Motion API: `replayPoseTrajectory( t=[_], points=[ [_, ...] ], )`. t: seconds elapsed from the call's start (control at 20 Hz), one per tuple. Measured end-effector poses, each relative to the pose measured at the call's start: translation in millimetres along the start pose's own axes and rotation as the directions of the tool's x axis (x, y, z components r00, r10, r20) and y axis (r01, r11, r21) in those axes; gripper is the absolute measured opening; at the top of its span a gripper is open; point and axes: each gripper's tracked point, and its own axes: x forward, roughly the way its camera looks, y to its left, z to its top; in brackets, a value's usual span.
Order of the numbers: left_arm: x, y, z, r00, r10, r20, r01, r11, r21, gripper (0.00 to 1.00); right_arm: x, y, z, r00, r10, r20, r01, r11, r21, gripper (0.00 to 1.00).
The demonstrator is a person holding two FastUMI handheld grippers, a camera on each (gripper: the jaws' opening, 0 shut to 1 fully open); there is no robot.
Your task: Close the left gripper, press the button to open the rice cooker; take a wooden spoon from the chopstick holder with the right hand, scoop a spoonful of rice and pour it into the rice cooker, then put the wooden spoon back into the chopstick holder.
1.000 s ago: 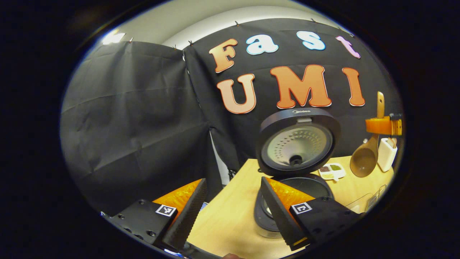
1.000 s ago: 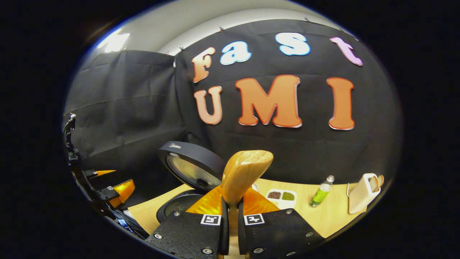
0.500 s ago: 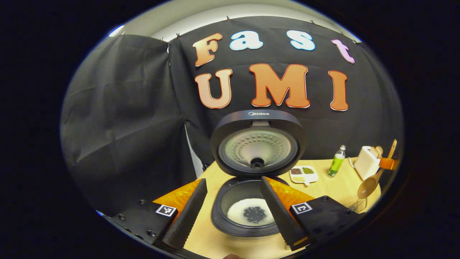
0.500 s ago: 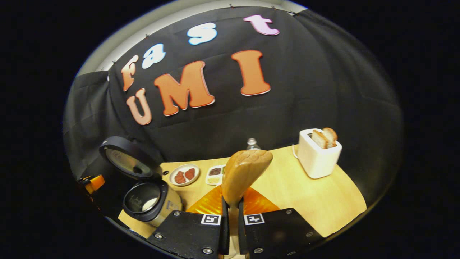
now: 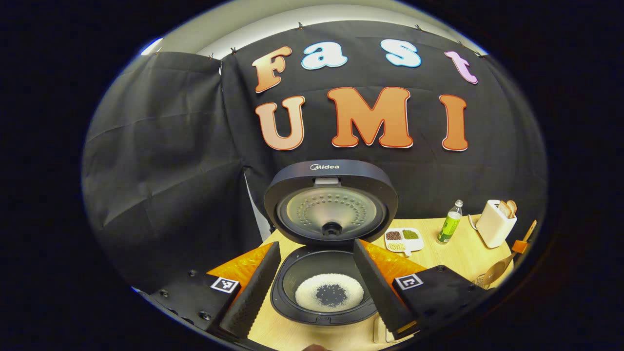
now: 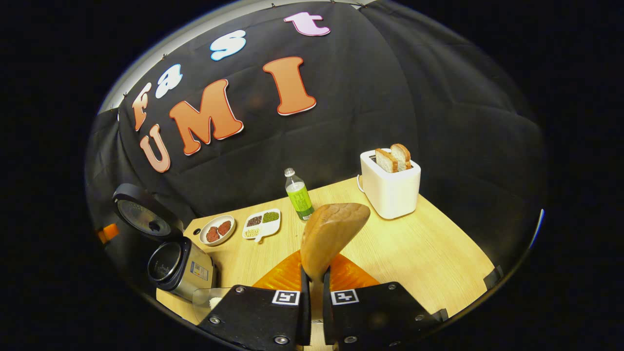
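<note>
wooden table ahead. my left gripper hangs wide open, empty, over the open cooker. my right gripper clamps the spoon. its holder is unseen, so i may miss it.

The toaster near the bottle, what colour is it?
White, with bread slices in its slots. The toaster shows best in the right gripper view.

both the left gripper and the right gripper have black blocky bodies studded with round screws, small square black-and-white marker tags, and ridged inner faces on the jaws.
</note>
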Motion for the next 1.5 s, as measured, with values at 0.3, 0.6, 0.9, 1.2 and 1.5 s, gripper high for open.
replayPoseTrajectory(
  t=[0.3,0.6,0.9,1.2,1.5],
  points=[
    [13,5,40,0.999,0.005,0.042,-0.004,1.0,-0.022,1.0,16,-8,-42,0.996,-0.021,-0.087,0.02,1.0,-0.018,0.1],
    [54,-7,95,0.995,-0.09,0.039,0.09,0.996,-0.016,1.0,15,-22,-74,0.976,-0.073,-0.206,0.078,0.997,0.016,0.13],
    [103,-10,134,0.995,-0.096,0.013,0.096,0.995,0.038,1.0,-2,-23,-62,0.978,-0.058,-0.202,0.071,0.996,0.06,0.31],
    [155,-8,97,0.983,-0.067,-0.168,0.07,0.997,0.016,1.0,-24,-44,-23,0.984,-0.13,-0.122,0.131,0.991,0.002,0.79],
    [139,-28,63,0.935,-0.167,-0.312,0.17,0.985,-0.016,0.93,-47,-53,31,0.987,-0.159,-0.004,0.159,0.987,-0.028,0.95]
  ],
)
